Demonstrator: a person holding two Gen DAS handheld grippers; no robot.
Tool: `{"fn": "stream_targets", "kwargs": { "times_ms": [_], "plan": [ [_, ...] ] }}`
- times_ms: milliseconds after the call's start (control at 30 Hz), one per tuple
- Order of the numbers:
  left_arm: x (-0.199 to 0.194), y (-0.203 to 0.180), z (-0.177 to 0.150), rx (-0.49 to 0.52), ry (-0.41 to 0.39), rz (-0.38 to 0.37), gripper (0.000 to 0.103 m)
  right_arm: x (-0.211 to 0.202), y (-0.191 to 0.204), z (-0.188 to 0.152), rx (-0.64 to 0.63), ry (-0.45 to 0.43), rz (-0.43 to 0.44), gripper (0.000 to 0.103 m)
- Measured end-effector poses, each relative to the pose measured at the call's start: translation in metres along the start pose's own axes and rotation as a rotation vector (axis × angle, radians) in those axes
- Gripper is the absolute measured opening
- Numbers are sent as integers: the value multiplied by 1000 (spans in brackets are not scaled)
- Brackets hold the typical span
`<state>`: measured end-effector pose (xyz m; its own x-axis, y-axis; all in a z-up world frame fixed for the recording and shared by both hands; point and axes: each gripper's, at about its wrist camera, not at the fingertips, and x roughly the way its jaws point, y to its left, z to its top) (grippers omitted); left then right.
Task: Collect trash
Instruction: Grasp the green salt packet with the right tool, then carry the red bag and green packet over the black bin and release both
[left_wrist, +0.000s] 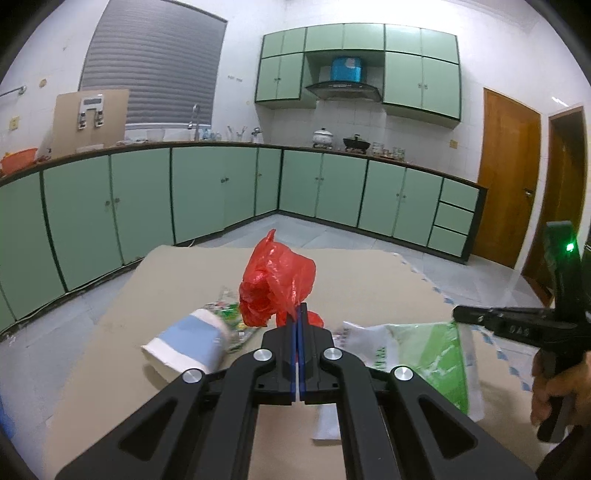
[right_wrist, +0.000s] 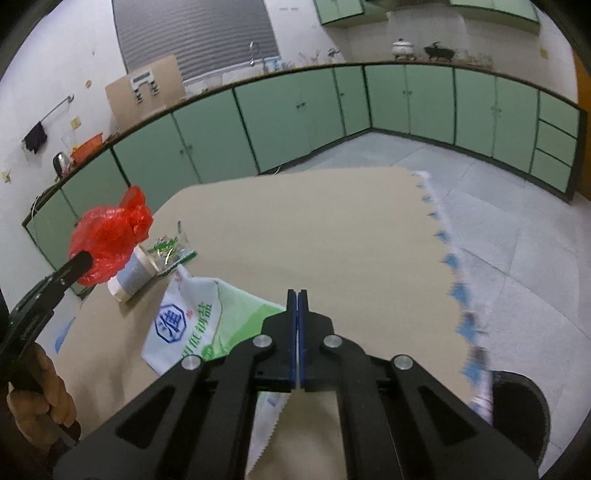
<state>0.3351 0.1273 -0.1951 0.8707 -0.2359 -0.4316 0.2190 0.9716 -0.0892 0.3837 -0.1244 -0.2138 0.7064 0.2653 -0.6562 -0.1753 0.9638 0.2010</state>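
Note:
My left gripper (left_wrist: 298, 314) is shut on a crumpled red plastic bag (left_wrist: 275, 284) and holds it above the table; the bag also shows in the right wrist view (right_wrist: 107, 240). A paper cup (left_wrist: 186, 343) lies on its side on the beige table (left_wrist: 369, 280), beside a green snack wrapper (left_wrist: 231, 314). A white and green salt bag (left_wrist: 417, 354) lies flat to the right; it also shows in the right wrist view (right_wrist: 199, 325). My right gripper (right_wrist: 297, 299) is shut and empty above that bag's edge.
The table's right edge has a blue and white zigzag trim (right_wrist: 447, 254). Green kitchen cabinets (left_wrist: 207, 192) line the walls beyond a tiled floor. A dark round bin (right_wrist: 517, 410) stands by the table's near right corner. Wooden doors (left_wrist: 506, 177) are at the right.

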Motion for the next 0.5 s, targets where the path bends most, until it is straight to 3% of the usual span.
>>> {"fn": "stream_targets", "kwargs": {
  "times_ms": [300, 500],
  "plan": [
    [-11, -70, 11, 43, -7, -108, 1, -78, -63, -2, 69, -84, -97, 0],
    [-9, -140, 13, 100, 14, -226, 1, -135, -109, -13, 104, -135, -174, 0]
  ]
}}
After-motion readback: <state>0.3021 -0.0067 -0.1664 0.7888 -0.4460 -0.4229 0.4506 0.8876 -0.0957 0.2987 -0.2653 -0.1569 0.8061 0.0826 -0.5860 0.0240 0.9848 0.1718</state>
